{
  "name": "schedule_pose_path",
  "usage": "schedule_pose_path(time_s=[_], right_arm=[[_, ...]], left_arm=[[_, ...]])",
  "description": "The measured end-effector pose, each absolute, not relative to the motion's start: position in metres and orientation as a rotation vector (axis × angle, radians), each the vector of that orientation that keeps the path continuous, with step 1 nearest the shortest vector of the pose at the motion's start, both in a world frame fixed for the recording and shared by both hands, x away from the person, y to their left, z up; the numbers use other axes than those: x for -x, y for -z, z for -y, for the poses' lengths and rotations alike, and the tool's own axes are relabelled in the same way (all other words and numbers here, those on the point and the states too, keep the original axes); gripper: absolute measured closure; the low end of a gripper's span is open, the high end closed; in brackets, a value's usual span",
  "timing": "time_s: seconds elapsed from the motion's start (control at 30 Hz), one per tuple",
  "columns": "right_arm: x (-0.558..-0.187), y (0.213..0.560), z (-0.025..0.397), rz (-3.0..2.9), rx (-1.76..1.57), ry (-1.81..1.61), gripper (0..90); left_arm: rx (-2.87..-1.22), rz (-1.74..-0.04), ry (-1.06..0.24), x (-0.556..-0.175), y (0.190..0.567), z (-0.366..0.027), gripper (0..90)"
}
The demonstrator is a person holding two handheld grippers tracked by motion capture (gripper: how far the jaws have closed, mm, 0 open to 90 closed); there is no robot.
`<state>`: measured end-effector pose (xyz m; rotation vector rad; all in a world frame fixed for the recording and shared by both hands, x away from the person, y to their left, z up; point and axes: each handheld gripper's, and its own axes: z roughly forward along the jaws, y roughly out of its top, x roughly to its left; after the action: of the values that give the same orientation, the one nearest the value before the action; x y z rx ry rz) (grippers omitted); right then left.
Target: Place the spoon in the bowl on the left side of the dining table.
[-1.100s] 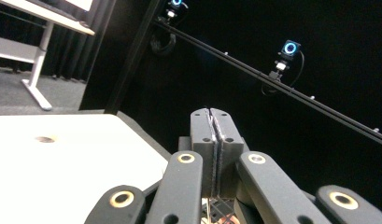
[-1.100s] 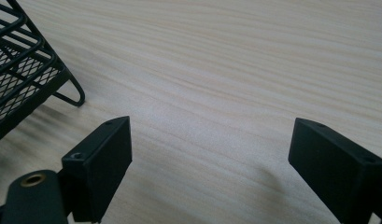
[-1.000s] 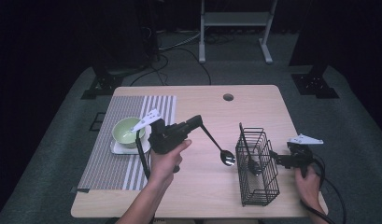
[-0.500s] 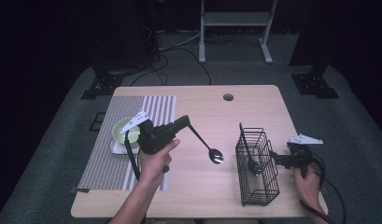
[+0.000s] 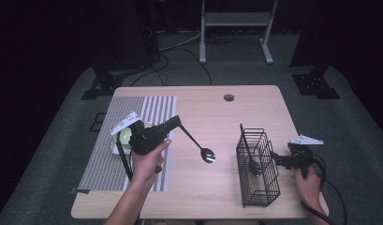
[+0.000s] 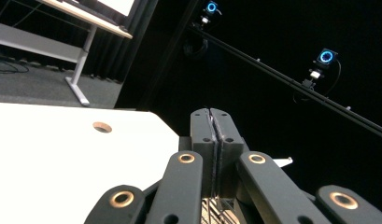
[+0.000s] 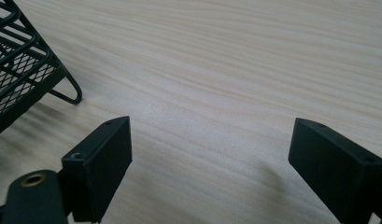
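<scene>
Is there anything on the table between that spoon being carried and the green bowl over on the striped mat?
Nothing visible. The left gripper holds the spoon up over bare table, and the green bowl sits close behind it on the striped mat. The wire basket stands on the opposite side.

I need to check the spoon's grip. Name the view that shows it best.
High view: the whole spoon sticks out from the left hand-held gripper. The left gripper view gives shut jaws, the spoon hidden; the right gripper view gives table.

Light wood table (image 5: 208, 117), cable hole (image 5: 229, 97) far centre. Striped placemat (image 5: 142, 110) on left side, black wire basket (image 5: 259, 185) near right.
</scene>
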<state>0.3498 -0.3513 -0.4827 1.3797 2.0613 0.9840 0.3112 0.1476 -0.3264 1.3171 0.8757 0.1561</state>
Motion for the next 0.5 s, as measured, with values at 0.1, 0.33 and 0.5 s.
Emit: schedule_pose_path(time_s=[0.1,0.33,0.5], right_arm=[[-0.350,0.483,0.351,-2.063,-1.382,-0.983,12.3],[-0.350,0.483,0.351,-2.062,-1.378,-0.984,12.4],[-0.350,0.483,0.351,-2.062,-1.381,-0.982,12.3]], left_arm=[[-1.322,-0.880,-0.165,-0.311,0.327,-0.152,89.8],[-1.324,-0.898,-0.182,-0.312,0.328,-0.161,89.8],[-1.321,-0.910,-0.193,-0.311,0.329,-0.167,89.8]])
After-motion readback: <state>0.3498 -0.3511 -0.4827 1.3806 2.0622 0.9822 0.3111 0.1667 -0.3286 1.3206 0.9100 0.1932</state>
